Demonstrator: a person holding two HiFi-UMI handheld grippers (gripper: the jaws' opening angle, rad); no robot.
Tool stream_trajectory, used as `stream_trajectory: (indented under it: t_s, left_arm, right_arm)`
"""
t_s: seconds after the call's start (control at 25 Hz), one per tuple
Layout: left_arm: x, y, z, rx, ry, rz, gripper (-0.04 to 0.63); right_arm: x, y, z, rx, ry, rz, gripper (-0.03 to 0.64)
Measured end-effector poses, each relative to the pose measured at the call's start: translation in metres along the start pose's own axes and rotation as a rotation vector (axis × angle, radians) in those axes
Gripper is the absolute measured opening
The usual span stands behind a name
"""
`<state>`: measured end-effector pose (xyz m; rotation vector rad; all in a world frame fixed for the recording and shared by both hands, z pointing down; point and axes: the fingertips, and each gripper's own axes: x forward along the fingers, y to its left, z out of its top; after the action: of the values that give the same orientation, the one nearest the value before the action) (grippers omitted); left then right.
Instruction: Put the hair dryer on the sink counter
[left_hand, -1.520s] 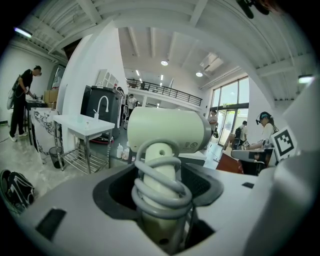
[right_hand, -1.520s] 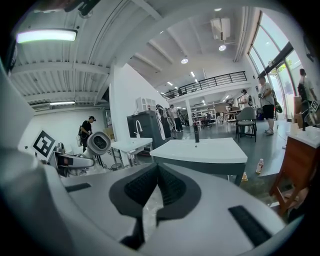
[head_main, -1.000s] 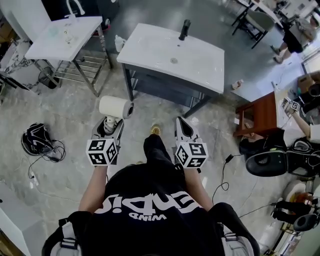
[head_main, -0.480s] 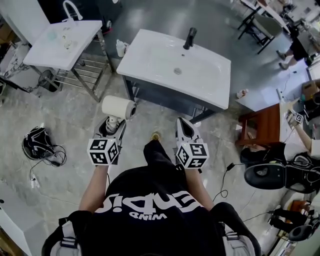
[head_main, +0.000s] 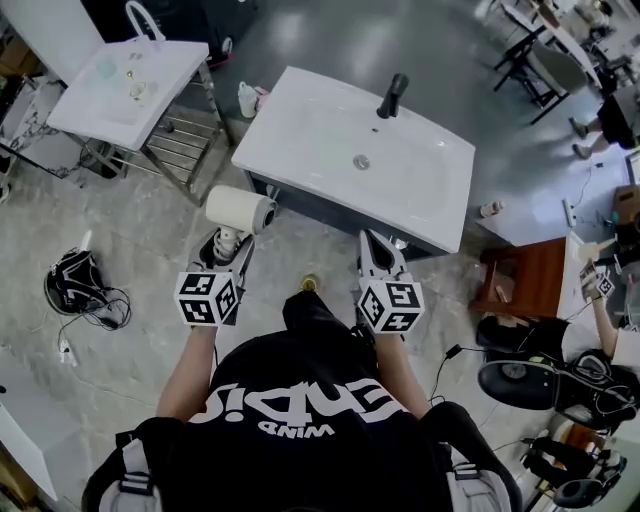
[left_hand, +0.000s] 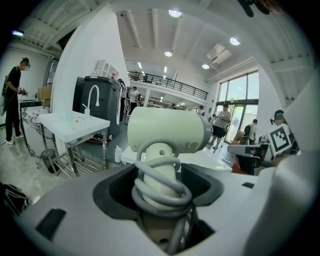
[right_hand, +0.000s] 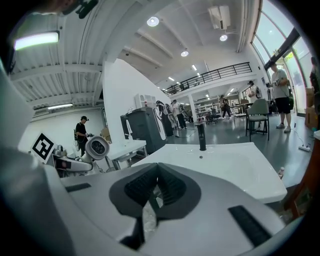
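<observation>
**Dryer in hand, counter just ahead**

The room was a wide workshop hall with a mottled grey polished floor (head_main: 130, 230). Ahead of me stood the white rectangular sink counter (head_main: 290, 140) on its dark frame, with a black upright faucet (head_main: 392, 95) at its far edge. A smaller white washstand on a metal rack (head_main: 170, 70) stood off to the left, well apart from it.

By my reading, the pick-up was done and the placing was not. The cream-white plastic hair dryer (head_main: 238, 210) was in my left gripper (head_main: 226, 252). Its jaws pinched the handle, and the dryer's grey cord (left_hand: 161, 186) was coiled round the handle right where the pads held. The handle stood upright, with the barrel lying crosswise above the jaws. The dryer hung over the floor just beside the counter's near left corner, and I saw no contact with it. What was left, as I judged it, was to carry the dryer over the rim, set it on the flat top beside the basin and let go.

I held both grippers low in front of my body, side by side and pointing toward the counter, marker cubes turned up to the head camera. The right gripper (head_main: 378, 250) was empty. Its jaws were pressed together with nothing between them, aimed at the counter's front edge.
</observation>
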<state>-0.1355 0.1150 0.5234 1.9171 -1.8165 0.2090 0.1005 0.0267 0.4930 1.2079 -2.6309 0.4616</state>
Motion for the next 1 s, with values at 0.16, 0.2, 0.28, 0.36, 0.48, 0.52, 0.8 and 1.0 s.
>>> stream_trajectory:
  t_s: [0.16, 0.2, 0.28, 0.36, 0.48, 0.52, 0.8, 1.0]
  left_arm:
    - [0.026, -0.003, 0.016, -0.011, -0.007, 0.004, 0.287]
    - [0.033, -0.003, 0.019, -0.010, -0.010, 0.005, 0.287]
    - [0.045, -0.002, 0.026, -0.010, -0.019, 0.010, 0.287]
    - [0.057, -0.001, 0.033, -0.016, -0.027, 0.018, 0.287]
    - [0.072, -0.003, 0.041, -0.025, -0.033, 0.033, 0.287]
    - [0.076, -0.004, 0.043, -0.025, -0.035, 0.039, 0.287]
    - [0.102, -0.001, 0.055, -0.029, -0.043, 0.055, 0.287]
    - [0.109, -0.002, 0.062, -0.012, -0.026, 0.056, 0.287]
  right_arm:
    - [0.024, -0.016, 0.014, -0.010, 0.006, 0.016, 0.018]
    - [0.030, -0.020, 0.017, -0.013, 0.006, 0.020, 0.018]
    - [0.042, -0.029, 0.025, -0.023, 0.003, 0.029, 0.018]
    - [0.052, -0.040, 0.033, -0.033, -0.001, 0.035, 0.018]
    - [0.065, -0.058, 0.042, -0.037, 0.003, 0.044, 0.018]
    - [0.068, -0.063, 0.044, -0.036, 0.005, 0.046, 0.018]
    - [0.092, -0.081, 0.047, -0.027, 0.007, 0.073, 0.018]
    - [0.101, -0.083, 0.045, -0.006, 0.016, 0.085, 0.018]
